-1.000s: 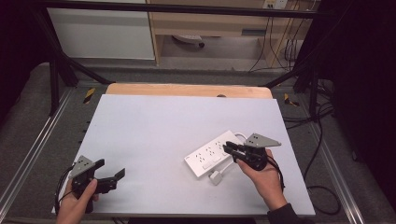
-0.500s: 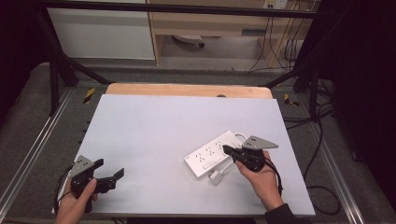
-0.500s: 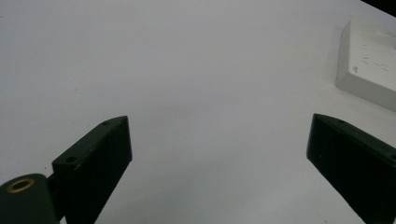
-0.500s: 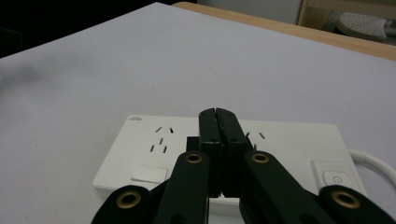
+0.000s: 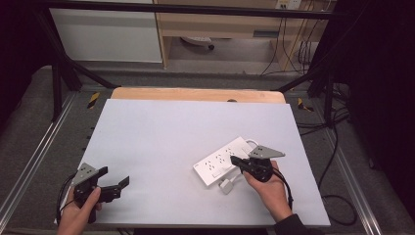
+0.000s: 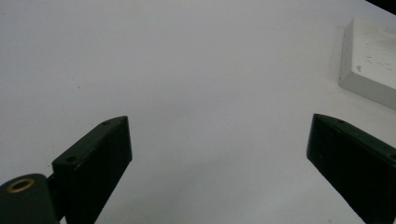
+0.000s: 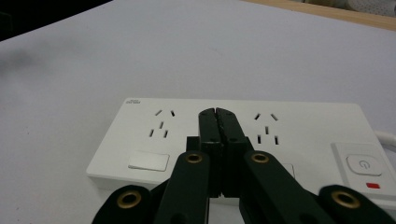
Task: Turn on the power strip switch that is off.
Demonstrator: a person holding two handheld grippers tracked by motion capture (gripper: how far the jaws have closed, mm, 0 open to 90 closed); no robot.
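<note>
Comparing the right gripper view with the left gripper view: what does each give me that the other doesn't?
Right gripper view: the right gripper, jaws pressed together over the power strip, whose socket holes, power button and red mark are readable.

Left gripper view: the left gripper, jaws wide apart with nothing between them, above bare table.

Both: the white table and the power strip, a corner in the left gripper view.

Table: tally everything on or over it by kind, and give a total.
White power strip: 1
White plug beside the strip: 1
Handheld grippers: 2, the left gripper open, the right gripper shut above the strip
Total: 4
</note>
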